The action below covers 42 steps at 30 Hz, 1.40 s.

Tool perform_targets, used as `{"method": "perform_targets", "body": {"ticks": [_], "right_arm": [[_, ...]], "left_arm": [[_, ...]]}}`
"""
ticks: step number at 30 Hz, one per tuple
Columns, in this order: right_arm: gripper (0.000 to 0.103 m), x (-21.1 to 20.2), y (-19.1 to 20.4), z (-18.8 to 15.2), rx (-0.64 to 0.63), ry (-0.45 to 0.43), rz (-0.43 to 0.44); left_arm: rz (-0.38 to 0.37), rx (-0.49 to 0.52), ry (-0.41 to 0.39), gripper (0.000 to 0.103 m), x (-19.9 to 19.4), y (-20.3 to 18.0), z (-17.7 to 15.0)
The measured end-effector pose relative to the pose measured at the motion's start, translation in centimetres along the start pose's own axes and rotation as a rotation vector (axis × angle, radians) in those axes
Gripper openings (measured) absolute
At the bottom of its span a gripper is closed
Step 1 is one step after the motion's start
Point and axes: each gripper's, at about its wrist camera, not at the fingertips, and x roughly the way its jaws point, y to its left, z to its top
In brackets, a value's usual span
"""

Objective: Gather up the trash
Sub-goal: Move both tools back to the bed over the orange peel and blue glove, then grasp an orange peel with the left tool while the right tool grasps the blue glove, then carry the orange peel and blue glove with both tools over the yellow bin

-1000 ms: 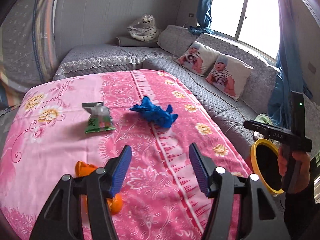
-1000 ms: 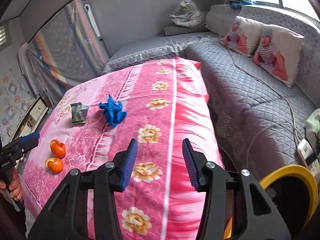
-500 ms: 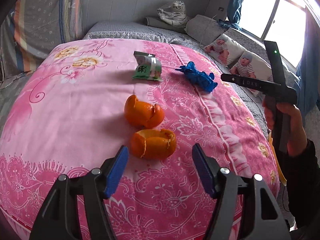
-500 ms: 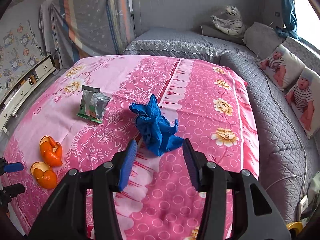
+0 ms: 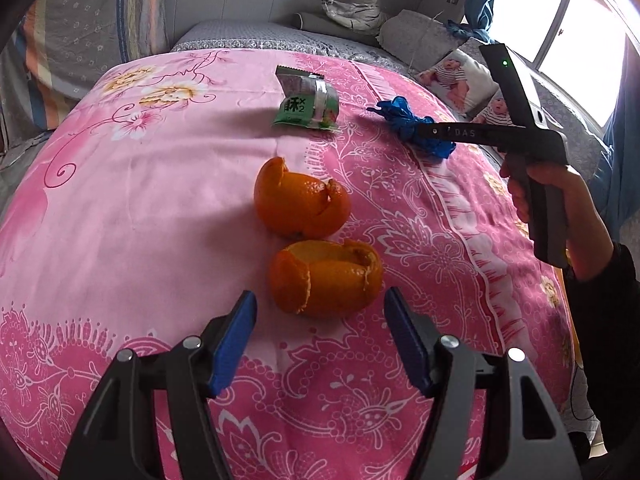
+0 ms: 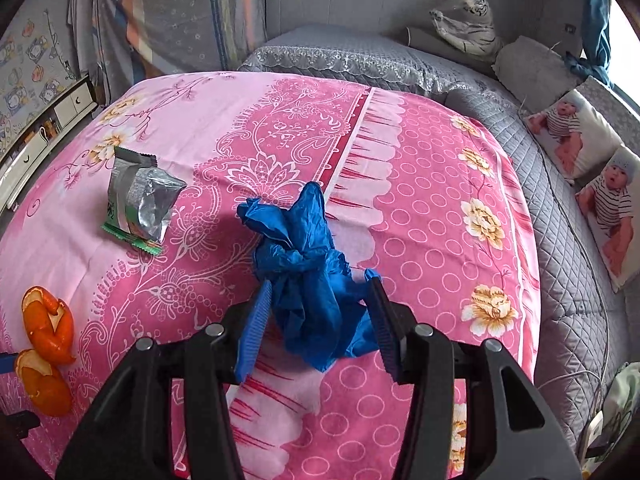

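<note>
Trash lies on a pink floral tablecloth [image 5: 132, 208]. Two orange peels sit near the front: the near peel [image 5: 324, 278] and the far peel [image 5: 300, 204]. My left gripper [image 5: 320, 320] is open, its blue pads just short of the near peel. A green and silver snack wrapper [image 5: 306, 100] lies farther back. A crumpled blue glove [image 6: 304, 268] lies at the middle. My right gripper [image 6: 318, 316] is open with the glove's near end between its pads. The wrapper [image 6: 138, 200] and the peels [image 6: 46, 344] show at the left in the right wrist view.
A grey quilted sofa [image 6: 568, 208] wraps the back and right of the table, with baby-print cushions [image 6: 600, 184] and a plush tiger [image 6: 468, 28]. A white cabinet [image 6: 36, 136] stands at the left. The right hand and its gripper body [image 5: 520, 136] hover over the table's right side.
Both grippers moved forward and down toward the table. The left one closed in on the near orange peel. The right one came around the blue glove.
</note>
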Motion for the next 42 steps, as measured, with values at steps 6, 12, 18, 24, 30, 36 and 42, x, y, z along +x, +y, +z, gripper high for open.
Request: {"method": "perform_targets", "body": {"ticks": [6,12,18,24,30,36,42], "right_arm": [[0.046,1.2,0.1,0.6,0.008,0.017,0.014],[0.046,2.2,0.2,0.9,0.017,0.035,0.037],[0.029,2.6,0.2,1.0,0.027,0.04,0.043],[0.018,2.7,-0.1,0.9,0.043,0.047,0.045],[0.016,1.4,-1.0,0.7,0.077,0.027,0.054],[0.016,-1.6,-1.8,0.1,0.096,-0.01,0.077],[0.016,-4.9,-1.7,-1.4,0.103,-0.041,0.124]], "left_arm": [[-0.013,-0.015,0.007,0.063,0.9,0.2,0.5],[-0.023,-0.007,0.014,0.061,1.7,-0.4,1.2],[-0.008,0.013,0.0,0.05,1.8,-1.1,1.6],[-0.001,0.011,-0.006,0.046,1.5,-1.1,1.6],[-0.008,0.004,-0.011,0.044,0.9,-0.9,1.3],[-0.016,0.008,-0.038,0.044,-0.6,-1.0,0.9],[-0.014,0.01,-0.076,0.044,-2.6,-1.3,0.6]]}}
